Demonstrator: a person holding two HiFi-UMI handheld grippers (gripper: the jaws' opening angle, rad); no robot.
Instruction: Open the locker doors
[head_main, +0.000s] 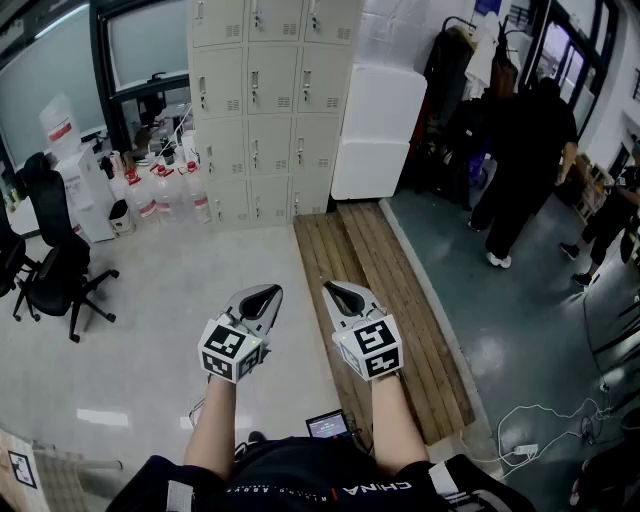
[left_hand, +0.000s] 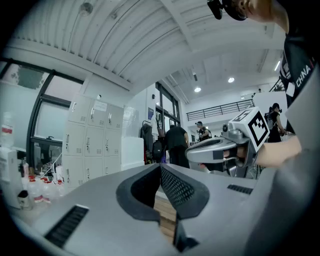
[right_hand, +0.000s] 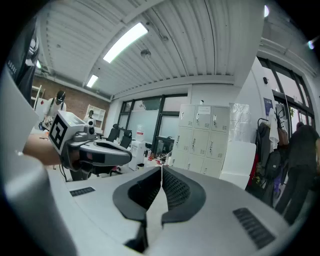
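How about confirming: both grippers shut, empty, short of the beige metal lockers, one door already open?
No door is open: the head view shows all beige metal lockers closed. The left gripper and right gripper are shut, empty, short of them.

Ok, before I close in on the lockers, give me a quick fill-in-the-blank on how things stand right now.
1. The left hand-held gripper and the right hand-held gripper both have their jaws ____, with nothing between them.
2. Every door of the lockers in view is ____.
3. In the head view, the office chair stands to the ____ of the lockers.
4. The wooden boards lie flat on the ____.
Missing words: shut; closed; left; floor.
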